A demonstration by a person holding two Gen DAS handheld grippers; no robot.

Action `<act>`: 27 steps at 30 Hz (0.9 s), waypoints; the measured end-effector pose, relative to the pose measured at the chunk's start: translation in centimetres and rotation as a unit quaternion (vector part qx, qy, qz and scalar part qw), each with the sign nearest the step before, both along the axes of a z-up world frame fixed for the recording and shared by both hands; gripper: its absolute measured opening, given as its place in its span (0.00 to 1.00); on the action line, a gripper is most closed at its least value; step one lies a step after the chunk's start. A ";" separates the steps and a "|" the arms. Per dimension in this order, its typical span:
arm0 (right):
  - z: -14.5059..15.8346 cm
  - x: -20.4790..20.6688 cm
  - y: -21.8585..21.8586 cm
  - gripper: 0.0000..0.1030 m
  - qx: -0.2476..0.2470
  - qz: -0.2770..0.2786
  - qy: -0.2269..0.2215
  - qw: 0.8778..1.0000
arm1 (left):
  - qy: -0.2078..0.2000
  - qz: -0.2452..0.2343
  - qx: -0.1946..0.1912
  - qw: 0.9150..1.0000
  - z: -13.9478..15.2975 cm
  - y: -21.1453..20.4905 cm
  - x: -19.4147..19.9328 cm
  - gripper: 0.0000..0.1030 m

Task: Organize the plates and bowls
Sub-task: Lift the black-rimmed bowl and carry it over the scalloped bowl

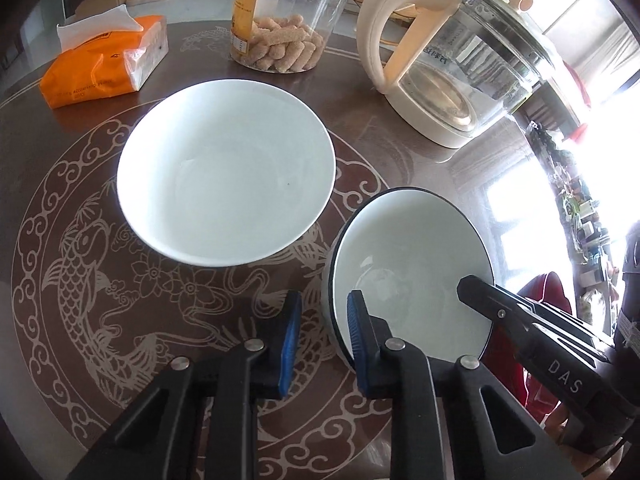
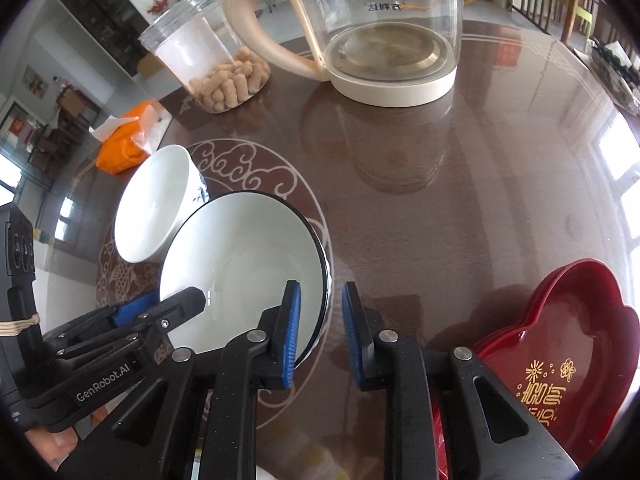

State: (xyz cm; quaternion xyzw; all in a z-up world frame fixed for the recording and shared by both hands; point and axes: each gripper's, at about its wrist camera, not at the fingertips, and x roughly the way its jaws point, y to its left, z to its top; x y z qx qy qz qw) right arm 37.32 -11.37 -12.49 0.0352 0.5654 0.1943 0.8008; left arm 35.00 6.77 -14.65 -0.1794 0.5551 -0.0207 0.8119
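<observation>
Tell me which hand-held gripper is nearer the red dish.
Right. The right hand-held gripper sits on the black-rimmed bowl's rim on the side facing the red dish; the left hand-held gripper is on the bowl's opposite rim.

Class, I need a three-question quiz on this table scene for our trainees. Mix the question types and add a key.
1. True or false: the white bowl is stacked on the red dishes.
2. What lies in the bottom of the clear jar? A) snack sticks B) rice C) teabags
3. Fill in: the left tool and the right tool each clamp the rim of the ____ bowl.

Key:
1. False. It stands on the table, apart from them.
2. A.
3. Black-rimmed: the black-rimmed bowl.
</observation>
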 end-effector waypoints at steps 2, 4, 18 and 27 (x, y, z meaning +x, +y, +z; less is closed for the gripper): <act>0.0 -0.1 0.1 0.12 -0.003 0.000 -0.004 1.000 | -0.005 -0.006 0.019 1.000 0.2 -0.6 0.2 0.12; 0.1 -0.3 0.3 0.12 -0.014 0.002 -0.009 1.000 | -0.006 -0.007 0.022 1.000 0.2 -0.8 0.1 0.11; 7.2 -8.1 -2.2 0.12 0.026 -0.011 -0.066 0.997 | -0.071 -0.042 0.015 0.997 8.2 -2.0 -9.1 0.11; 8.3 -17.8 -2.9 0.13 0.020 -0.013 -0.064 0.998 | -0.062 -0.061 0.019 0.996 7.2 -2.8 -18.5 0.11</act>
